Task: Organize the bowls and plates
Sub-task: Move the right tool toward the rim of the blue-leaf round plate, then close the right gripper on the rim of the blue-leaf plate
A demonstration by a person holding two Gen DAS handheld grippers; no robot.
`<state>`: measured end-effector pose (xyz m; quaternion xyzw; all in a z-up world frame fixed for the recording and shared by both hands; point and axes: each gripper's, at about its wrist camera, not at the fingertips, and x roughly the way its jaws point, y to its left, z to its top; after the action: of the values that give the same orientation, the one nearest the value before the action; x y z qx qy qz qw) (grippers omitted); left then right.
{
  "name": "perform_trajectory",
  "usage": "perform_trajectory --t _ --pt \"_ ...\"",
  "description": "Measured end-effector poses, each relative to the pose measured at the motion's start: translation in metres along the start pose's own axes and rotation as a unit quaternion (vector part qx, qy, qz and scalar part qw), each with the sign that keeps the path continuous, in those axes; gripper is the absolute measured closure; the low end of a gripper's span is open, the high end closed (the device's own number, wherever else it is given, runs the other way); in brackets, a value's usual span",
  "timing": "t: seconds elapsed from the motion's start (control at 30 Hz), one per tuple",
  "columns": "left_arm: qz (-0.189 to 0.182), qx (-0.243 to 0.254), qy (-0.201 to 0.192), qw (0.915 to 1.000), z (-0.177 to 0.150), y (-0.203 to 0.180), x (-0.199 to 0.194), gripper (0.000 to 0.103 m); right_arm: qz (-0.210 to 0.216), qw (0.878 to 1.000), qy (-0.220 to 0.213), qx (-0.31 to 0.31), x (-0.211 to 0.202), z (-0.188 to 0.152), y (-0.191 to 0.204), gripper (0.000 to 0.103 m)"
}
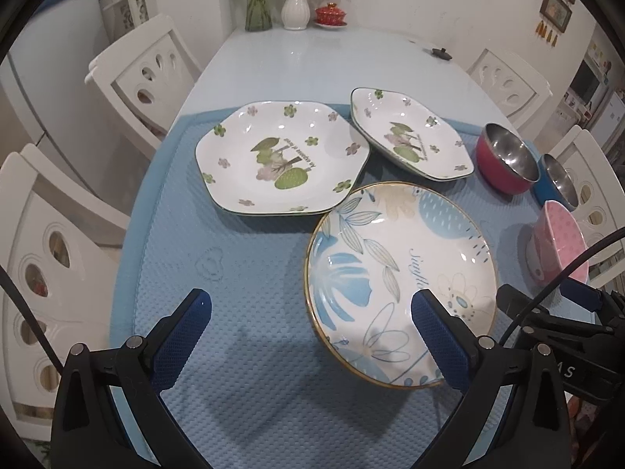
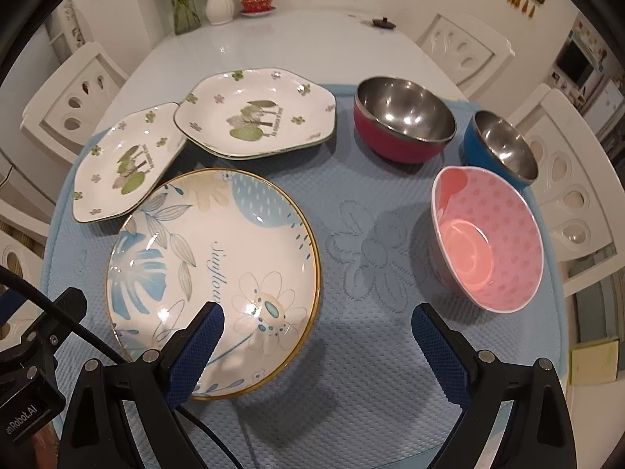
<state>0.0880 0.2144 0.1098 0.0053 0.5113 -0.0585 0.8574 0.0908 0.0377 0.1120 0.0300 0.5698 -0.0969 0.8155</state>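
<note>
A round blue-flowered plate (image 1: 394,269) (image 2: 211,258) lies on the blue mat, nearest both grippers. Behind it lie two hexagonal white plates with green prints, one on the left (image 1: 281,156) (image 2: 125,164) and one further right (image 1: 410,133) (image 2: 254,117). On the right stand a red steel bowl (image 1: 506,160) (image 2: 404,125), a blue steel bowl (image 1: 556,179) (image 2: 502,148) and a pink dotted bowl (image 1: 558,238) (image 2: 488,242). My left gripper (image 1: 310,305) is open above the mat, its right finger over the round plate. My right gripper (image 2: 318,320) is open between the round plate and the pink bowl.
The blue quilted mat (image 1: 242,273) (image 2: 371,351) covers the near end of a pale table (image 1: 312,62). White chairs (image 1: 140,74) (image 2: 570,179) flank both sides. Vases (image 1: 295,8) and a red lidded cup (image 1: 330,13) stand at the far end.
</note>
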Motion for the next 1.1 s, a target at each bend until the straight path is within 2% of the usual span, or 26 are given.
perform_trajectory --t 0.13,0.27,0.3,0.33,0.37,0.43,0.57,0.83,0.9,1.03,1.1 --pt "0.003 -0.002 0.0 1.0 0.003 0.001 0.001 0.002 -0.007 1.0 -0.004 -0.004 -0.002 0.003 0.001 0.007" --pt "0.013 0.006 0.002 0.9999 0.004 0.001 0.004 0.009 -0.002 1.0 -0.005 -0.008 -0.005 0.007 0.005 0.007" --pt "0.014 0.007 0.003 0.9999 0.004 0.001 0.004 0.013 0.001 1.0 -0.004 -0.008 -0.006 0.008 0.006 0.011" --pt "0.014 0.007 0.004 0.9999 0.004 0.001 0.005 0.015 0.003 1.0 -0.003 -0.009 -0.006 0.008 0.008 0.019" --pt "0.014 0.008 0.006 0.9999 0.005 0.0 0.006 0.017 0.004 1.0 -0.002 -0.011 -0.005 0.009 0.009 0.021" --pt "0.015 0.009 0.009 0.9998 0.005 0.0 0.007 0.018 0.007 1.0 0.003 -0.012 -0.004 0.01 0.011 0.023" --pt "0.02 0.015 0.011 0.9996 0.004 -0.001 0.009 0.031 0.011 1.0 0.005 -0.012 -0.003 0.012 0.012 0.026" --pt "0.019 0.014 0.011 0.9997 0.003 -0.001 0.01 0.031 0.013 1.0 0.006 -0.01 -0.002 0.013 0.01 0.034" --pt "0.018 0.015 0.01 0.9997 0.003 -0.001 0.01 0.036 0.014 1.0 0.007 -0.01 -0.001 0.013 0.01 0.034" --pt "0.015 0.015 0.002 0.9998 0.003 -0.002 0.008 0.037 0.014 1.0 0.008 -0.011 -0.001 0.013 0.01 0.035" --pt "0.017 0.017 0.001 0.9997 0.003 -0.003 0.009 0.042 0.013 1.0 0.007 -0.012 -0.001 0.013 0.011 0.042"
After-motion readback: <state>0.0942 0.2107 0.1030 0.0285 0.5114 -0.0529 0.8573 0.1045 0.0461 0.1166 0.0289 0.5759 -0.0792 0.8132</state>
